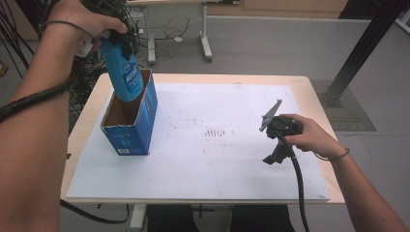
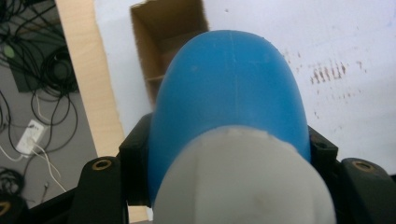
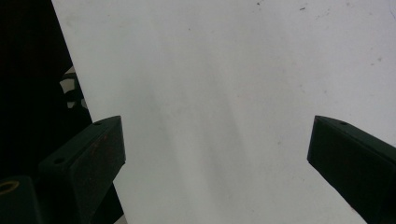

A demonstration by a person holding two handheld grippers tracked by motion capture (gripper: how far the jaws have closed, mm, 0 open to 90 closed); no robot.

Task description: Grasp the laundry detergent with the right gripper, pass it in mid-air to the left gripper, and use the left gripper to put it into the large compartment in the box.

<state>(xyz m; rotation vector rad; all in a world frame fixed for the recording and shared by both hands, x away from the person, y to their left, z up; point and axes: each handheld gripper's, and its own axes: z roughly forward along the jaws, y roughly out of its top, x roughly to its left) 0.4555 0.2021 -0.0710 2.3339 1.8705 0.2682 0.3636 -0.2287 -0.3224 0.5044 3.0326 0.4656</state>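
While left gripper (image 1: 116, 38) clamps blue bottle (image 1: 123, 72) over open box (image 1: 130, 121), right gripper (image 3: 215, 154) gapes empty.

The right tool (image 3: 217, 154) hangs with jaws spread wide over the white sheet (image 3: 224, 84).

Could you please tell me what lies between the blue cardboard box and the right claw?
Only bare white sheet, faintly smudged mid-way, in the high view.

Smooth plastic bottle (image 1: 123, 72), matt cardboard box (image 1: 130, 133), scuffed white sheet (image 1: 217, 159) on wood table (image 1: 84, 121).
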